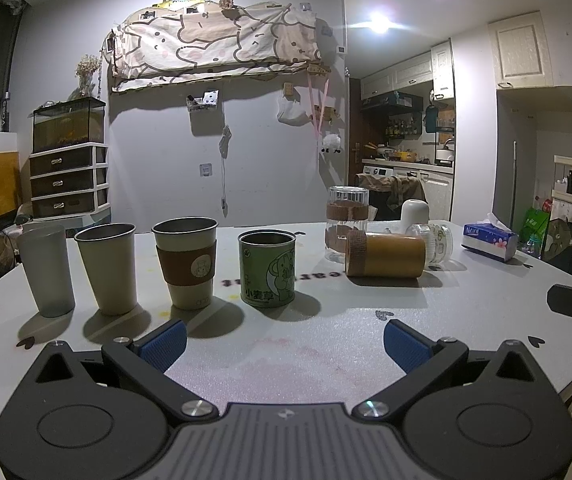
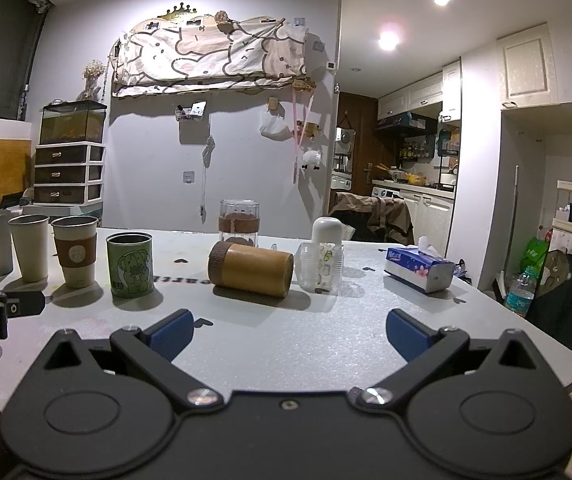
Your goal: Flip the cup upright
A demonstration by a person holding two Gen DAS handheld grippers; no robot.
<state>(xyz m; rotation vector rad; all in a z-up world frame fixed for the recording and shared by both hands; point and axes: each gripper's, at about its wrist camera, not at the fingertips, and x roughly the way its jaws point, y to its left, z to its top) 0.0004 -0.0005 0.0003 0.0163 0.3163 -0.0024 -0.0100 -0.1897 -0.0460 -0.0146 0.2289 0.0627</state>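
A brown bamboo cup lies on its side on the white table, right of centre; it also shows in the right wrist view. A clear ribbed cup lies or leans just behind it to the right. My left gripper is open and empty, low over the table's near part, in front of the green tin. My right gripper is open and empty, a short way in front of the bamboo cup.
Upright in a row at the left stand a grey tumbler, a steel cup and a sleeved cup. A glass with a brown band, a white cup and a tissue pack sit further back.
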